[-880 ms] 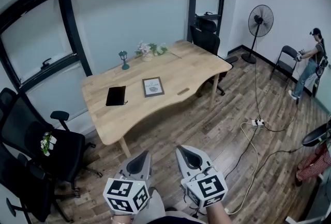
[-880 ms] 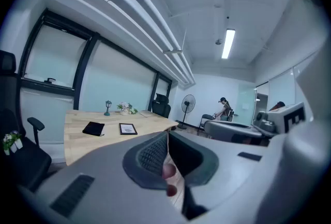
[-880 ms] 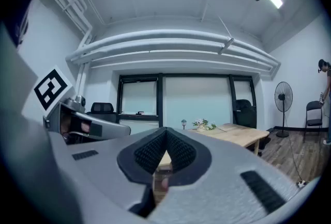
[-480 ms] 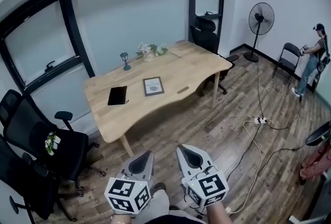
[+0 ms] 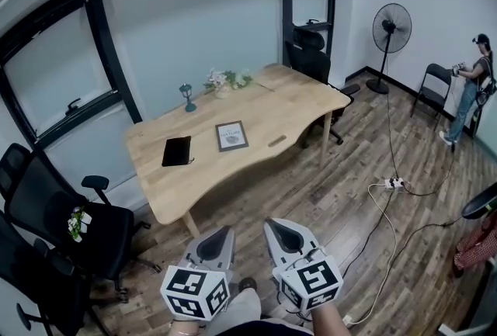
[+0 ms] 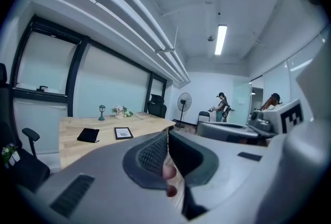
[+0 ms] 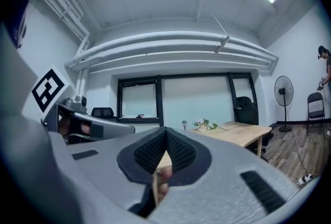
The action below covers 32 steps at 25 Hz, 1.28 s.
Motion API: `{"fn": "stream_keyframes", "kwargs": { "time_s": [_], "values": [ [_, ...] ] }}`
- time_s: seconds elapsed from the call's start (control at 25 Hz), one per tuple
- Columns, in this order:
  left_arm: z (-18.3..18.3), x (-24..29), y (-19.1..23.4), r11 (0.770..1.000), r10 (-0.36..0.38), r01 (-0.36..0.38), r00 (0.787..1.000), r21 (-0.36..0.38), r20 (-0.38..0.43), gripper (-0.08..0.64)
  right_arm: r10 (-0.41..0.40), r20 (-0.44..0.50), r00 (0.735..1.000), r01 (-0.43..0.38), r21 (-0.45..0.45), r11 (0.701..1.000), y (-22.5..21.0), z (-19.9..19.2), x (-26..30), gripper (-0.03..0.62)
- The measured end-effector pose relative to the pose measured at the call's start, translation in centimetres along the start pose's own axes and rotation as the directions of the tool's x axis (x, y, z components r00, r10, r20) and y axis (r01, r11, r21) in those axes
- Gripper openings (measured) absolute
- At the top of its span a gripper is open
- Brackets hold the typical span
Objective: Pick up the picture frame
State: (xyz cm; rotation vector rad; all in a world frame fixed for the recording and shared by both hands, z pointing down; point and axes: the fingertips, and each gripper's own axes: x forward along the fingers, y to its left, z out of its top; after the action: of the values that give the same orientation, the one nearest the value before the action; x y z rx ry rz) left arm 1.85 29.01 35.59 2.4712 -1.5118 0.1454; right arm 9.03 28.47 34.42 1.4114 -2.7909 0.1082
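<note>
- The left gripper and the right gripper are held side by side, each with its jaws pressed together and nothing between them.
- The picture frame is seen well ahead of both grippers, lying flat on the wooden table.
- A dark flat item, possibly a notebook, lies just left of the picture frame.
- A small lamp and flowers stand farther off.
</note>
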Motion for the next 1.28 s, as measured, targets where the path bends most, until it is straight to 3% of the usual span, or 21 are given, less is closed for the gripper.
{"fn": "stream_keyframes", "kwargs": {
  "time_s": [0.28,0.76,0.96,1.28],
  "values": [
    [0.7,2.5,2.3,1.000,-0.011,0.011,1.000,-0.004,0.001,0.009,-0.019,-0.023,1.000,0.019,-0.016,1.000,-1.2,-0.3,3.3,0.002],
    [1.1,6.8,6.9,0.999,-0.022,0.022,1.000,-0.034,-0.001,0.012,0.030,-0.081,0.996,-0.029,0.015,0.999,-2.8,-1.6,9.4,0.009],
    [1.5,8.6,8.7,0.998,-0.029,0.029,1.000,-0.049,-0.002,0.015,0.039,-0.107,0.993,-0.037,0.019,0.999,-3.7,-1.9,11.5,0.068],
    [1.8,10.8,11.1,0.995,-0.061,0.059,0.998,-0.075,-0.016,0.069,0.043,-0.126,0.991,-0.040,0.023,0.999,-4.7,-2.1,14.9,0.103]
  ]
}}
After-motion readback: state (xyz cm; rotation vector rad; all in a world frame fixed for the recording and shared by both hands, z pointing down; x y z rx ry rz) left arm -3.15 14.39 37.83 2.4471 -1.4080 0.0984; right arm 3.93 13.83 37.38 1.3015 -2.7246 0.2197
